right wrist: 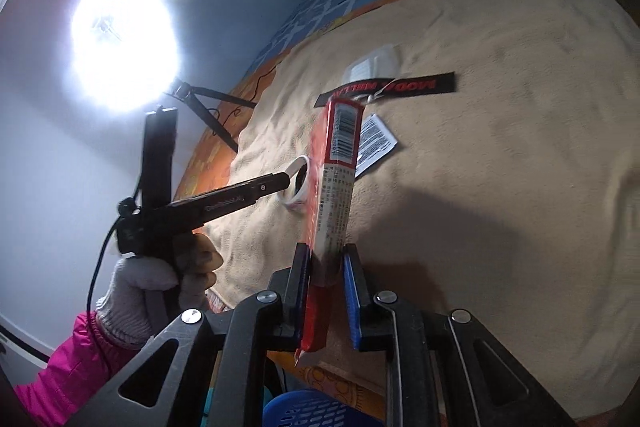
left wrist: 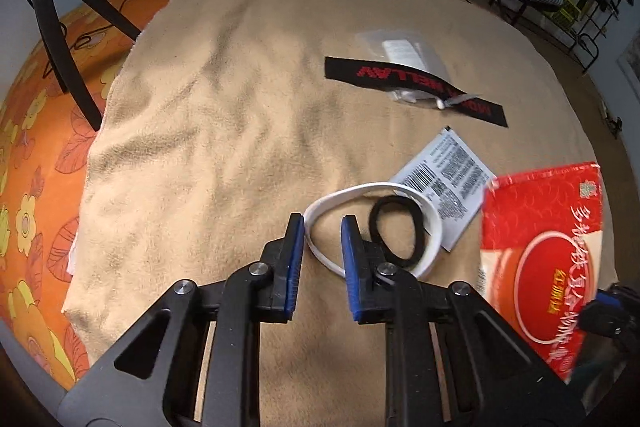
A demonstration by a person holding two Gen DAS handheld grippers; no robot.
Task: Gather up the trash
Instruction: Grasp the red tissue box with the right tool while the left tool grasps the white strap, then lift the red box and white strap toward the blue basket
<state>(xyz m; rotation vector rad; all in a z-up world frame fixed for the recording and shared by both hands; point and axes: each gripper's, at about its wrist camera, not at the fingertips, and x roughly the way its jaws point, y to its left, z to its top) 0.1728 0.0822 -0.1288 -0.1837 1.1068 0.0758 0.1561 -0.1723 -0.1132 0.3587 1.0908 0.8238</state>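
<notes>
Right claw (right wrist: 326, 267) around flat red packet (right wrist: 334, 183)

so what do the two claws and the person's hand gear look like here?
Both claws: black angular linkage frames with silver pivot bolts and blue pads on the fingers. Left claw, seen from the right wrist camera, has a black pistol grip, upright black bar and thin black cable. Left hand wears a pale knit glove and magenta padded sleeve.

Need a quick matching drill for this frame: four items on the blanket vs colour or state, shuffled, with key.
Items:
1. red packet
2. white band
3. black hair tie
4. black strip

States:
A. lies inside the white loop
B. red lettering, flat on the blanket
C. clamped in the right hand-held gripper
D. between the left hand-held gripper fingers

Pairs: 1-C, 2-D, 3-A, 4-B
</notes>
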